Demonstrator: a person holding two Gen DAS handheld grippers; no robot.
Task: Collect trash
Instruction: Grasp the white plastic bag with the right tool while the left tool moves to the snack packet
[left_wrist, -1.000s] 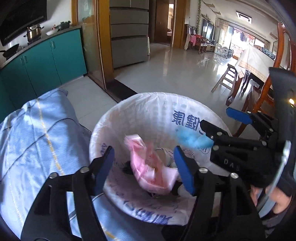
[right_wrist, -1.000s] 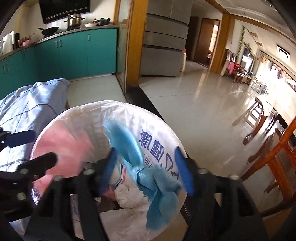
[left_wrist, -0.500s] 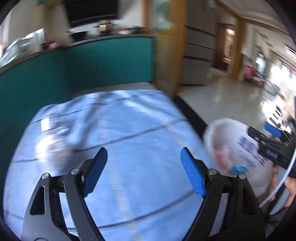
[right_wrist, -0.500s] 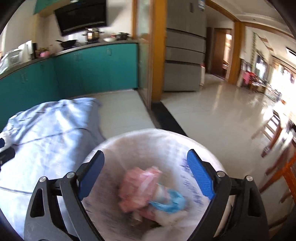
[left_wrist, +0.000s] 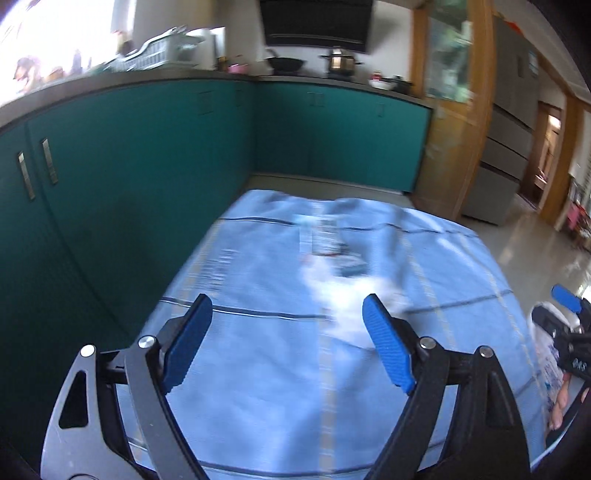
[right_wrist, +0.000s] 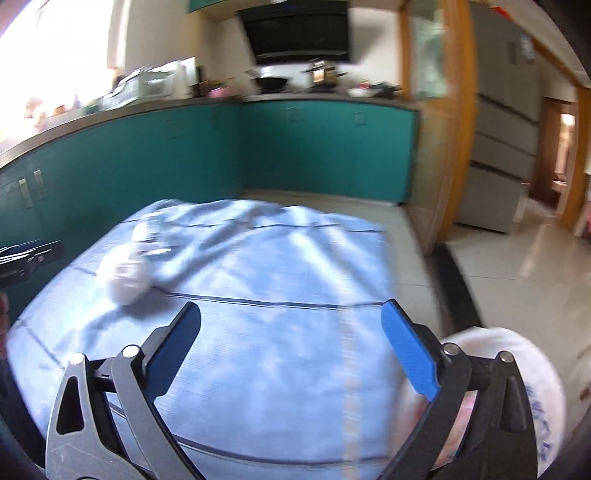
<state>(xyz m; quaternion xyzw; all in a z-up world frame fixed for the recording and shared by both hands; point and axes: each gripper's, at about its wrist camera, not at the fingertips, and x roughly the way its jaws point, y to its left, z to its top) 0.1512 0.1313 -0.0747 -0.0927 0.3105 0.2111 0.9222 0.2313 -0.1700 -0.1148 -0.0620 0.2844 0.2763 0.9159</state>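
Note:
My left gripper (left_wrist: 284, 339) is open and empty above a table with a light blue cloth (left_wrist: 258, 369). A crumpled white wad (left_wrist: 343, 295) lies on the cloth just ahead of the right finger, with a flat printed wrapper (left_wrist: 325, 236) beyond it. My right gripper (right_wrist: 291, 350) is open and empty over the same cloth (right_wrist: 277, 350). In the right wrist view the white wad (right_wrist: 127, 273) lies far left, with small wrappers (right_wrist: 155, 240) behind it. The white-lined trash bin (right_wrist: 532, 387) is at the lower right, with pink trash inside. The views are blurred.
Teal kitchen cabinets (left_wrist: 147, 166) run along the left and back, close to the table's left edge. A wooden door frame (left_wrist: 461, 110) and grey fridge (left_wrist: 509, 129) stand at the right. The right gripper (left_wrist: 569, 332) shows at the left view's right edge.
Both grippers let go of pink and blue trash into the bin, then swung left from the bin over the table. The white wad now lies ahead of the left gripper.

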